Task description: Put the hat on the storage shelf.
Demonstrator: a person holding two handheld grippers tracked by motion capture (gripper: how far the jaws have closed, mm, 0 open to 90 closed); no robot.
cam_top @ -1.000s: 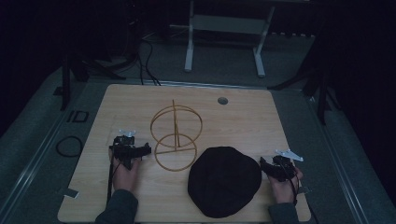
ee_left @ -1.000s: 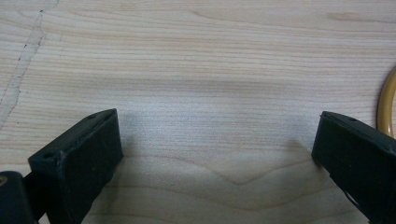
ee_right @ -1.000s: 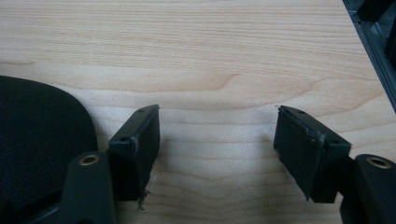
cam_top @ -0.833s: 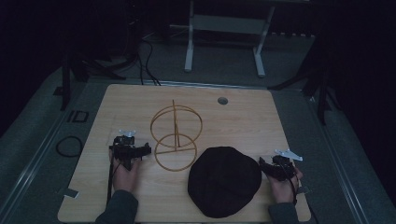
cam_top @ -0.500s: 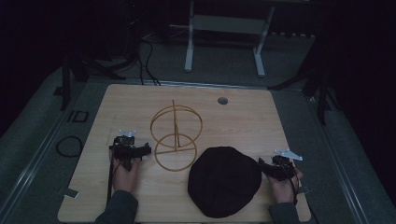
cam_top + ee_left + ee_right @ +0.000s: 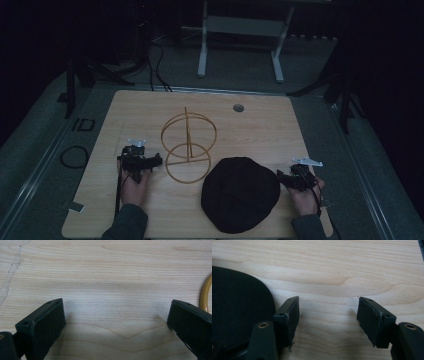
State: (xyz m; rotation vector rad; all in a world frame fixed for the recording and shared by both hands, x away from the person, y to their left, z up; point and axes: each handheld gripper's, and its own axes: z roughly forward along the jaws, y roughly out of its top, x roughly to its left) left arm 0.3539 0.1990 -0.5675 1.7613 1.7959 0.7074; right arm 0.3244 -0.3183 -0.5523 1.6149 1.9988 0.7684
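My claws rest on a pale, matt wooden table (image 6: 260, 125) with visible grain. Beside it: a round black cloth cap (image 6: 240, 194), coarse-woven and matt; a glossy, smooth yellow wire-ring stand (image 6: 188, 147).

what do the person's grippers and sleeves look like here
Each hand-held gripper is black: the left hand-held gripper and right hand-held gripper both carry a pale three-cornered plate on top and trail a thin dark cable. Their jaws are flat black blocks with small screw holes. The sleeves are dark grey.
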